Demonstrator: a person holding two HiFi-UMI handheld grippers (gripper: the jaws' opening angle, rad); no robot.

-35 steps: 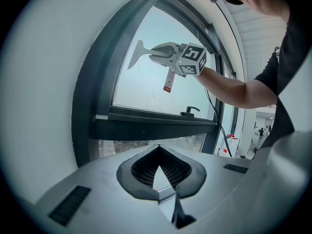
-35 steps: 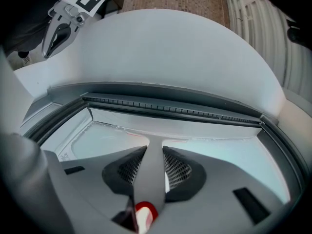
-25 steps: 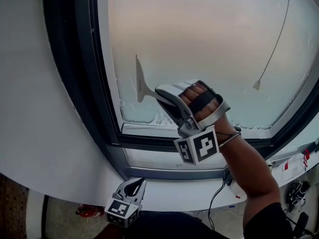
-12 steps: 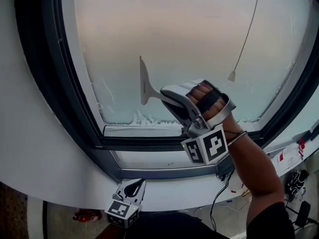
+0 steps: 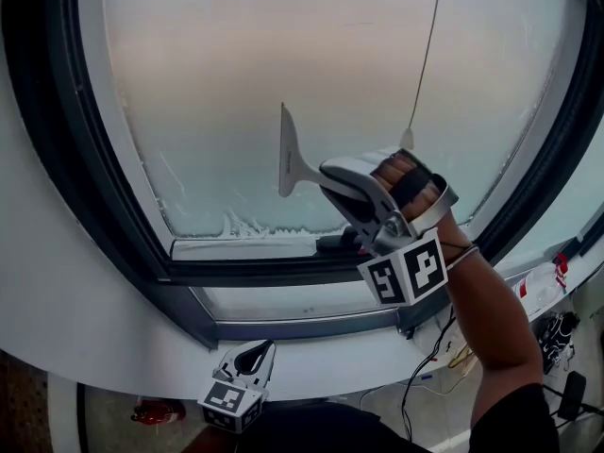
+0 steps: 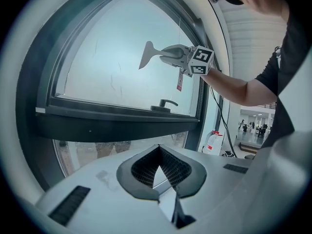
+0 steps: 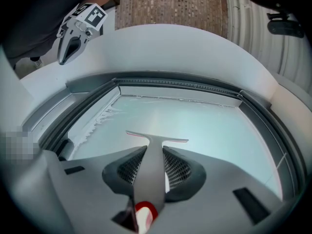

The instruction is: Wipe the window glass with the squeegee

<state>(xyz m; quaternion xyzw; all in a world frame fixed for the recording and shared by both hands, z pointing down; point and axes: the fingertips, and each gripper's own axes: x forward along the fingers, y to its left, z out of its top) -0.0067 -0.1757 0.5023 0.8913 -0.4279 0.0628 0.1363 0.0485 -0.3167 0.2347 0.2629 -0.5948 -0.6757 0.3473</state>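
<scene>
Your right gripper [image 5: 328, 176] is clamped on the handle of the squeegee [image 5: 287, 155]; the right gripper view shows that handle running straight up between the two pads, which keeps the blade square to your wrist. The blade stands upright in the lower middle of the window glass [image 5: 311, 45], its long edge turned to the pane so that a sideways pull would sweep a tall band. It looks laid against the glass, though no view settles whether it truly touches. A ragged line of white residue [image 5: 243, 225] clings along the bottom left edge of the pane, just above the frame [image 5: 142, 253], so that corner likely needs the next pass. The blind cord [image 5: 427, 64] hangs just to the right of the blade, near enough to snag if you sweep that way. Your left gripper [image 5: 257, 351] hangs low below the sill, jaws closed on nothing, well clear of the work.
</scene>
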